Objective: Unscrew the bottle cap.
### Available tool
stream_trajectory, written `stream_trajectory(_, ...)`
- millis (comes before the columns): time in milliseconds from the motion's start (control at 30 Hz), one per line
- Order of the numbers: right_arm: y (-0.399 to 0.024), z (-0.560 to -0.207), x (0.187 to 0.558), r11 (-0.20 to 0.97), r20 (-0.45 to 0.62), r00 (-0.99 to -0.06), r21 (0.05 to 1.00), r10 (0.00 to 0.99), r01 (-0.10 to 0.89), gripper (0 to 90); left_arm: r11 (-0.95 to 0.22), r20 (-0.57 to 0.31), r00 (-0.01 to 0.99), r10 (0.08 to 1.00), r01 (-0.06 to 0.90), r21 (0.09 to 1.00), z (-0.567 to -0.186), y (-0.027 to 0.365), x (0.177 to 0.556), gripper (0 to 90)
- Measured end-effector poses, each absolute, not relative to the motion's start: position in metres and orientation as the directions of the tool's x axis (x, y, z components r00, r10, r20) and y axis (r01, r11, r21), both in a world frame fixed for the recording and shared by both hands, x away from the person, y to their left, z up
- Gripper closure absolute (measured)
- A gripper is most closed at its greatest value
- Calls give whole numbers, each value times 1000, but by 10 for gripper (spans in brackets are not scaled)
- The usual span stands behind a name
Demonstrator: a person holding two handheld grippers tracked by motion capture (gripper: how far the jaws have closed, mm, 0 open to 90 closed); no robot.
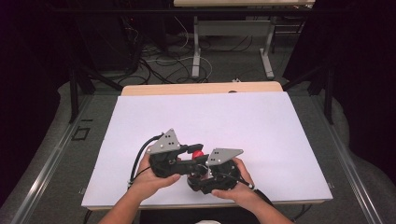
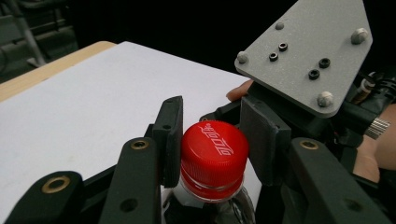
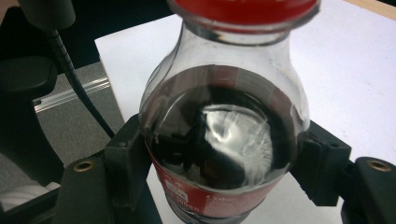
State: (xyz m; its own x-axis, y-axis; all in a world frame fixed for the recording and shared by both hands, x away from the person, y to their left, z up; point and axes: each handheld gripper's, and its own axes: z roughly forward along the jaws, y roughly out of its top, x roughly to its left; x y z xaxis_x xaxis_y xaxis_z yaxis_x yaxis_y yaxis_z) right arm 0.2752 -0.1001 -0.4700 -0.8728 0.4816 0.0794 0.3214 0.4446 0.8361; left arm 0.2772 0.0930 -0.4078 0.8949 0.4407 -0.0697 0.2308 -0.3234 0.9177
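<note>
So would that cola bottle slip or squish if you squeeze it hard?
Probably slippery: the bottle has smooth, shiny, rounded walls. It looks like thin clear plastic, so it may dent a bit. The dark drink inside likely makes it fairly heavy. The right gripper clamps its body.

It looked like a lab or test room. A white sheet (image 1: pixel 261 121) covered a wooden table (image 1: pixel 201 88) ringed by black curtains (image 1: pixel 364 70) and a metal frame (image 1: pixel 74 93). Beyond the table's far edge, loose cables (image 1: pixel 163 63) lay tangled across the floor under a desk (image 1: pixel 233 28).
</note>
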Motion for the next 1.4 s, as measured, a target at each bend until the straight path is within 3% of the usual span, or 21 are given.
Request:
stream_trajectory(267,-99,-472,276,464,49,-852,822,521,330,295,-239,-59,737,673,292,926,-414,75,253,611)
stream_trajectory(400,-101,-471,277,458,62,-857,824,511,333,295,-228,-77,753,654,293,928,-410,79,255,512)
stream_trajectory(500,-104,-471,279,440,77,-855,832,512,338,295,-223,-124,782,611,320,921,-406,90,261,501)
stream_trajectory(600,-105,-470,279,436,80,-856,834,510,338,295,-253,-146,840,522,316,914,-404,99,270,502)
stream_trajectory(767,-102,-469,278,437,88,-865,835,494,335,295,-264,-157,874,460,304,915,-407,102,280,525)
stream_trajectory(833,-102,-470,278,441,84,-866,834,492,331,295,-272,-147,883,446,290,917,-408,100,280,589)
stream_trajectory(1000,-102,-471,278,438,87,-857,830,508,344,295,-260,-101,833,544,282,923,-409,90,268,614)
stream_trajectory(1167,-101,-473,278,440,65,-844,830,533,343,295,-220,-61,713,699,296,929,-412,73,248,613)
stream_trajectory(1267,-102,-472,278,447,75,-847,823,526,350,295,-234,-46,718,695,286,929,-410,72,245,549)
stream_trajectory(1400,-103,-472,279,438,79,-855,832,513,340,295,-231,-91,765,638,302,925,-403,85,252,481)
